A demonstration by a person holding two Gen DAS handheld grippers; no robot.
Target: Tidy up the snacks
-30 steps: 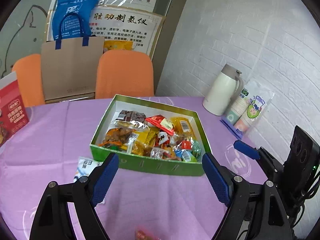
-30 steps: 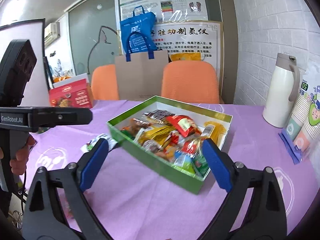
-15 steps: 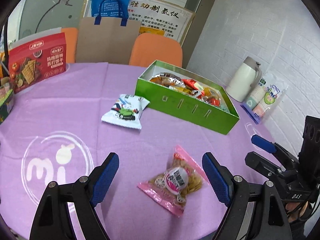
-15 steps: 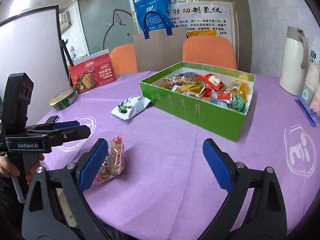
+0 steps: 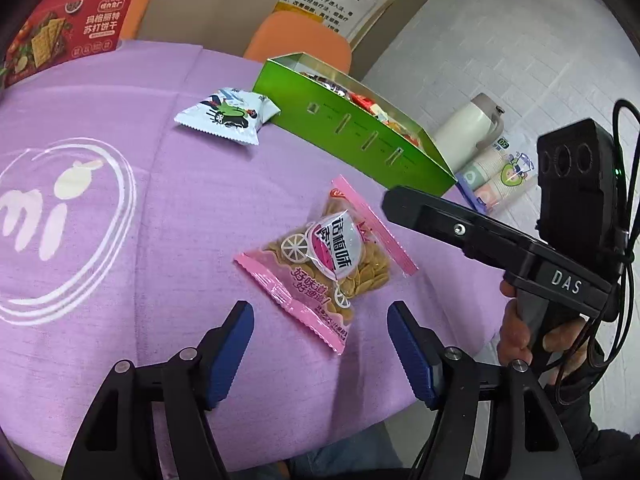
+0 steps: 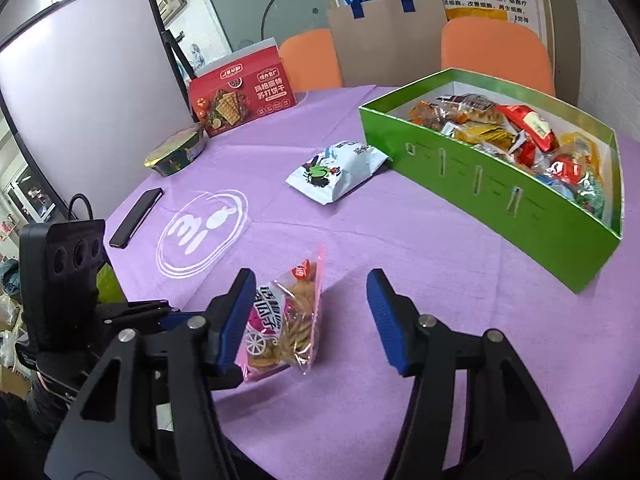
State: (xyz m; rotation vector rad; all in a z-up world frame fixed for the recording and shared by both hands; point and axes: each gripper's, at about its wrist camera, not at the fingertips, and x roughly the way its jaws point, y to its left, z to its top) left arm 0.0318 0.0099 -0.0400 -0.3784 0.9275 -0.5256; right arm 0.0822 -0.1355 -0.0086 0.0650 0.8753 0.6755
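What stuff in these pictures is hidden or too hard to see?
- Pink snack bag: in the right wrist view, the right gripper's left finger covers its near corner.
- Green box: in the left wrist view, its tall side hides most snacks inside.
- Paper cups: in the left wrist view, the other gripper blocks part of them.
- Phone: right wrist view, dark, nothing readable.

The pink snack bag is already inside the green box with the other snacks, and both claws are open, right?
Not quite. The pink bag lies on the purple table, outside the green box; the left wrist view shows it. Both claws, left and right, are open.
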